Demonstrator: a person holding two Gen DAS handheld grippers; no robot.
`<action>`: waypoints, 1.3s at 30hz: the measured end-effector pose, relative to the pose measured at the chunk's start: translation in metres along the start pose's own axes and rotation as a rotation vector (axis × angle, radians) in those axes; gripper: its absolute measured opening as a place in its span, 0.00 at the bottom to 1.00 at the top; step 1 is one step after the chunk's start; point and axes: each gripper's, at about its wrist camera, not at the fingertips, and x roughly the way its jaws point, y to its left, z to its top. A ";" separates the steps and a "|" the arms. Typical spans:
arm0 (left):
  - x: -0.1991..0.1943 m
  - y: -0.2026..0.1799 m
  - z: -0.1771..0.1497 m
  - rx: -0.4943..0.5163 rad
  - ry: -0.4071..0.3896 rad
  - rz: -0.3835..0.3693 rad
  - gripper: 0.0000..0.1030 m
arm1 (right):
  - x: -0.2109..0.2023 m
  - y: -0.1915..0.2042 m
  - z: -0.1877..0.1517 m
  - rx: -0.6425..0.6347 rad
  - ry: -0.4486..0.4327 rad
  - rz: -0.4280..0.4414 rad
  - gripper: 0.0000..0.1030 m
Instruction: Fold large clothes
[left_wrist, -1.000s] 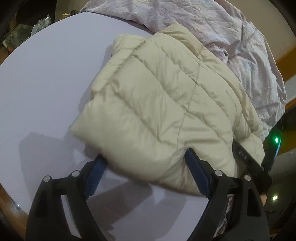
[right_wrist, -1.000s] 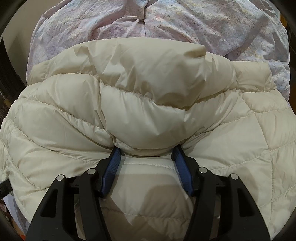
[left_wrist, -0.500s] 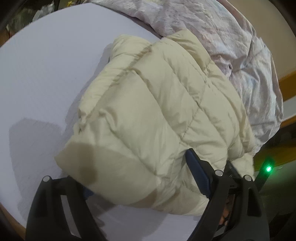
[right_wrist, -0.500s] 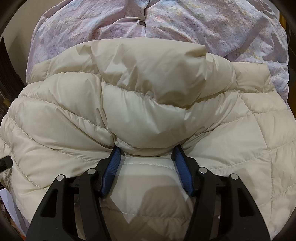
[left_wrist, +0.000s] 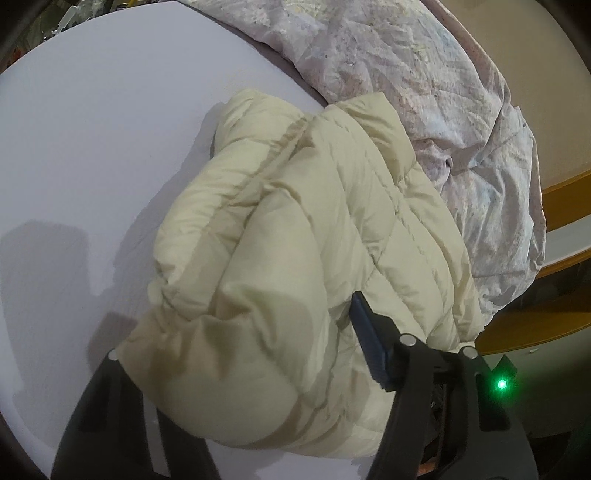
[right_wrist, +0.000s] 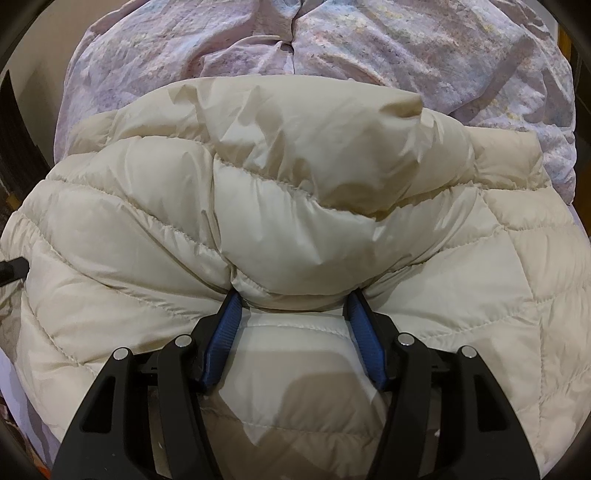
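1. Left wrist view: my left gripper (left_wrist: 258, 354) has just been closing on a bulging fold of the cream puffer jacket (left_wrist: 314, 240); one blue pad (left_wrist: 369, 350) presses its side, the other is hidden under fabric.
2. Jacket lies bunched on the white table (left_wrist: 92, 147), near its edge, touching the crumpled floral bedding (left_wrist: 424, 74) beyond it.
3. Right wrist view: my right gripper (right_wrist: 293, 306) stands part-open, both pads pinching a puffed fold of the jacket (right_wrist: 295, 184).
4. No containers appear.

puffy quilted jacket (left_wrist: 303, 258) — smooth, faintly glossy cloth — on a matt white tabletop (left_wrist: 92, 147).
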 end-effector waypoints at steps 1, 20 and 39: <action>0.000 -0.001 0.001 0.003 -0.002 0.004 0.56 | 0.000 0.001 0.000 -0.002 -0.003 -0.003 0.59; -0.051 -0.076 -0.014 0.205 -0.114 -0.159 0.19 | -0.004 0.001 0.001 -0.002 -0.012 0.003 0.60; -0.049 -0.169 -0.061 0.353 -0.108 -0.251 0.20 | -0.058 -0.027 -0.002 -0.029 -0.057 0.096 0.60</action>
